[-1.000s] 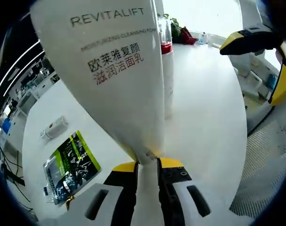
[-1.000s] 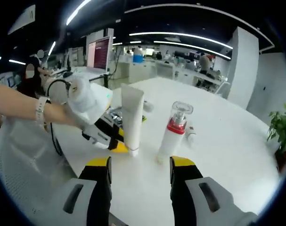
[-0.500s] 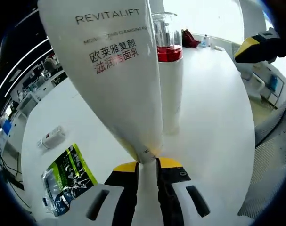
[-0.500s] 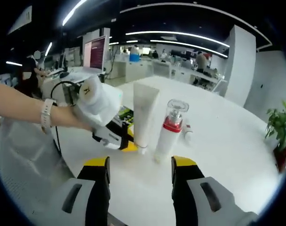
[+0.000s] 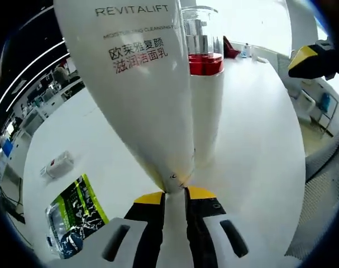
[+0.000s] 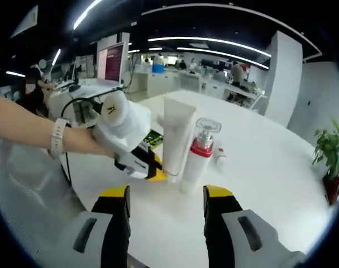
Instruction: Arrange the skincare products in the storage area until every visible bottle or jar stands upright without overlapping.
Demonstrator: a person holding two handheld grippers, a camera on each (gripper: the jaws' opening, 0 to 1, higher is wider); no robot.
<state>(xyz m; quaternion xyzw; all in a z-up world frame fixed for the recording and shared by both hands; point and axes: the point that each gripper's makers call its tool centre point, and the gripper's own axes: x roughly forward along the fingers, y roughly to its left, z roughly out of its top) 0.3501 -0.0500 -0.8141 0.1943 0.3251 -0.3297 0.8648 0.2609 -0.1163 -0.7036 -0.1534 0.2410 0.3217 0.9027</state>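
In the left gripper view, the left gripper (image 5: 175, 196) is clamped on the crimped end of a white tube (image 5: 140, 84) printed REVITALIFT, with lines of Chinese characters below. The tube rises from the jaws, crimp down and widening upward. Just behind it, on its right side, stands a white pump bottle (image 5: 205, 106) with a red collar and a clear cap, upright on the white surface (image 5: 258, 145); whether tube and bottle touch cannot be told. Toward the surface's left edge lie a green and black sachet (image 5: 74, 215) and a small white item (image 5: 56, 165) (too small to identify). The right gripper's yellow tip (image 5: 311, 58) shows at the right.

In the right gripper view, the right gripper (image 6: 166, 202) hangs with its jaws spread wide, holding nothing, above the surface's near edge (image 6: 175, 234). Beyond it, the left gripper (image 6: 151, 170), carried by a person's hand (image 6: 122, 123) in a white wrap, holds the tube (image 6: 176, 134) upright by its lower end. The pump bottle (image 6: 195, 162) stands just beside the tube, on its right. A potted plant (image 6: 330, 156) stands off the surface's right edge.
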